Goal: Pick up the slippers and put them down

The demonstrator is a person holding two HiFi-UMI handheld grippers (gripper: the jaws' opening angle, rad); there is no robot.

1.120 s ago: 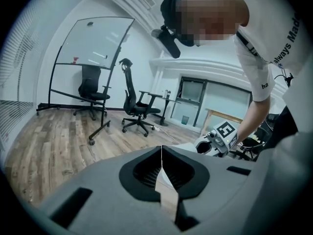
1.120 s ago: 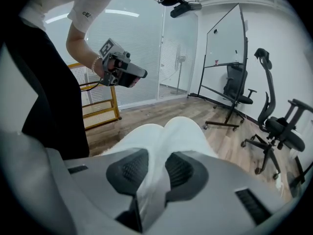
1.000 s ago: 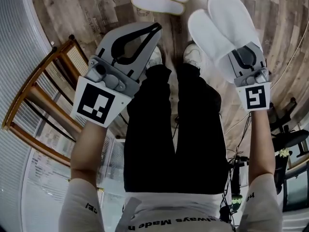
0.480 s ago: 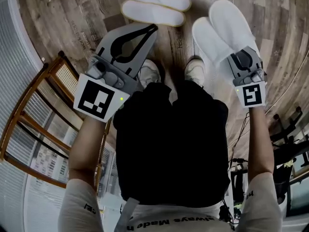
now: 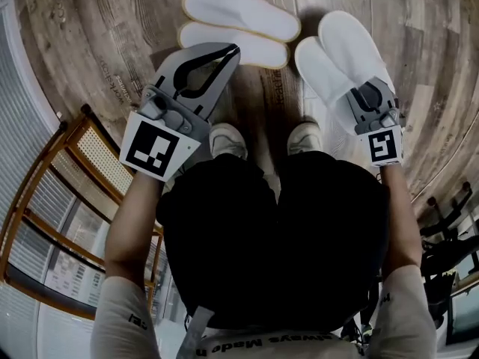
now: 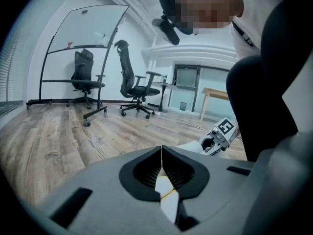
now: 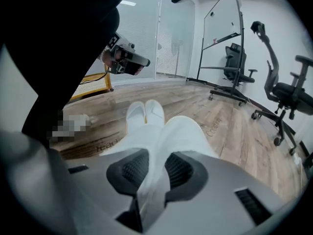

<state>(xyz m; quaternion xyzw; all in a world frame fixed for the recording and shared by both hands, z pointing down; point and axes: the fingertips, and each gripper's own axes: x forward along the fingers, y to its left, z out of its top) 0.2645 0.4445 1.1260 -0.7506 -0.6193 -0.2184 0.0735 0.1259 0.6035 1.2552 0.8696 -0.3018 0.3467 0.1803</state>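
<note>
Right gripper (image 5: 359, 94) grips two plain white slippers (image 5: 340, 47), side by side; left gripper (image 5: 232, 49) clenched, empty.

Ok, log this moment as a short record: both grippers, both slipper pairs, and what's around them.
left gripper: jaws together, nothing held, tips close to the floor slippers
right gripper: shut on the held slippers
held slippers: two white ones side by side, gripped at one end
floor slippers: white pair lying side by side on the wood floor
chair: wooden, at the person's left
</note>
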